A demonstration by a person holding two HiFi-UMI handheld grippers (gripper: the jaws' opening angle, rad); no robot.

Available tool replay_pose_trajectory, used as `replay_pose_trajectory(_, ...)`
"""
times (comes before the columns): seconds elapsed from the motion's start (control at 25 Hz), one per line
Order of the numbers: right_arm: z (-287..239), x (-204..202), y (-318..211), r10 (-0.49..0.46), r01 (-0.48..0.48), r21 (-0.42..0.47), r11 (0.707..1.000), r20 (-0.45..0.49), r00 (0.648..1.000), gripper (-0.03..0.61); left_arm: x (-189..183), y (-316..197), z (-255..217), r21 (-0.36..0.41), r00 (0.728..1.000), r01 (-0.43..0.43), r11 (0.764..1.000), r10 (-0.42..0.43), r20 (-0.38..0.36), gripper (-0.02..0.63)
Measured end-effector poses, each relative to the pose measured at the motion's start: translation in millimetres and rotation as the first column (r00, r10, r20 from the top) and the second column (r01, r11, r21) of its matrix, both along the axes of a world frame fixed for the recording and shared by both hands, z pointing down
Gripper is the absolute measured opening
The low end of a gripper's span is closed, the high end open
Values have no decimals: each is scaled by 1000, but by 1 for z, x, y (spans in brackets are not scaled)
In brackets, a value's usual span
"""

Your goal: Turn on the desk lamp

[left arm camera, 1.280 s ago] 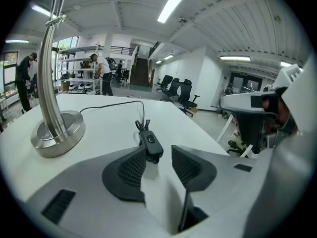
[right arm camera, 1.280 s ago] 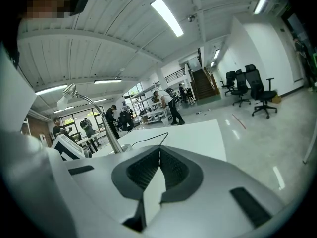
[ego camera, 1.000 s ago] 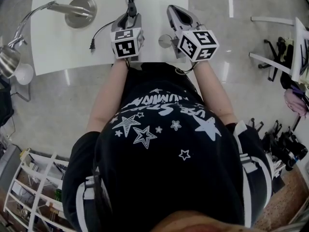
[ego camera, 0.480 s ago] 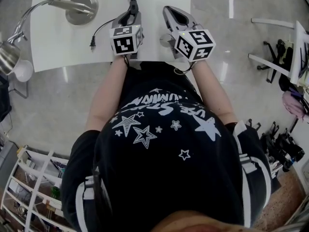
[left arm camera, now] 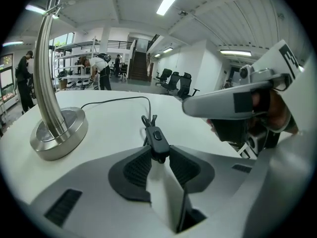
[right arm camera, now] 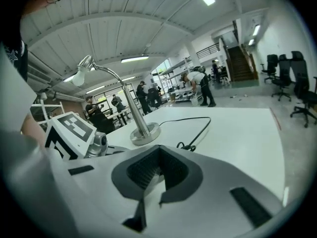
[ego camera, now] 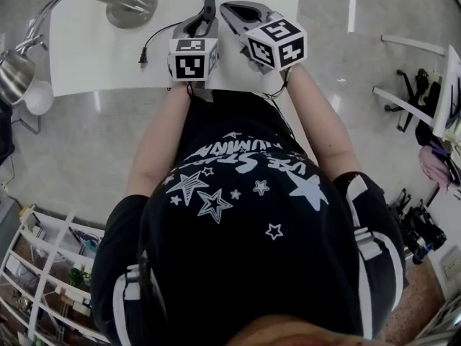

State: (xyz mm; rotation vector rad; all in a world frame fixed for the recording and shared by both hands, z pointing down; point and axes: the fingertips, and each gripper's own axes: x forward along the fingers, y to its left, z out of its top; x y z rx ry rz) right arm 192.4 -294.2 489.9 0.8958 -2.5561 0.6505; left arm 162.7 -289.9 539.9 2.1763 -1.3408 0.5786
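The silver desk lamp stands on the white table (ego camera: 86, 56), its round base (ego camera: 131, 3) at the back left and its head (ego camera: 14, 78) hanging past the left edge. Its black cord runs across to an inline rocker switch (left arm camera: 157, 140). My left gripper (left arm camera: 159, 155) is closing its jaws on that switch, and both pads touch its sides. My right gripper (ego camera: 229, 9) hovers close on the right, tilted toward the left one, shut with nothing in it (right arm camera: 161, 148). The right gripper view shows the lamp base (right arm camera: 144, 133) and its unlit head (right arm camera: 81, 73).
The cord's plug (ego camera: 142, 58) lies loose on the table near the front edge. A white round stool (ego camera: 36, 98) stands left of the table, white racks (ego camera: 43, 280) sit at the lower left, and chairs and gear (ego camera: 425, 114) are on the right. People work at far tables (left arm camera: 99, 71).
Both grippers have moved forward over the table. The right gripper has swung left, next to the left one. The left gripper has reached the cord switch.
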Motion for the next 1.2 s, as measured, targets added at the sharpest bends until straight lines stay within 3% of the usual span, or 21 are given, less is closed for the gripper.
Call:
replay_pose_trajectory(0.16, 20, -22, -8, -125, 122, -66, 990, -46, 991, 6, 0, 1, 0, -6, 1000, -3, 1000, 3, 0, 130)
replay_pose_trajectory(0.28, 28, -29, -16, -162, 156, -77, 985, -81, 983, 6, 0, 1, 0, -10, 1000, -8, 1000, 8, -7, 129)
replay_pose_trajectory(0.68, 45, -38, -24, -207, 189, -127, 974, -152, 966, 6, -1, -1, 0, -11, 1000, -5, 1000, 5, -4, 129)
replay_pose_trajectory(0.92, 53, -32, -32, -173, 144, -154, 978, -193, 966, 6, 0, 1, 2, -15, 1000, -15, 1000, 15, 8, 130)
replay_pose_trajectory(1.2, 50, -33, -26, -199, 172, -167, 971, -164, 966, 6, -1, 0, 3, -22, 1000, -14, 1000, 14, -7, 130)
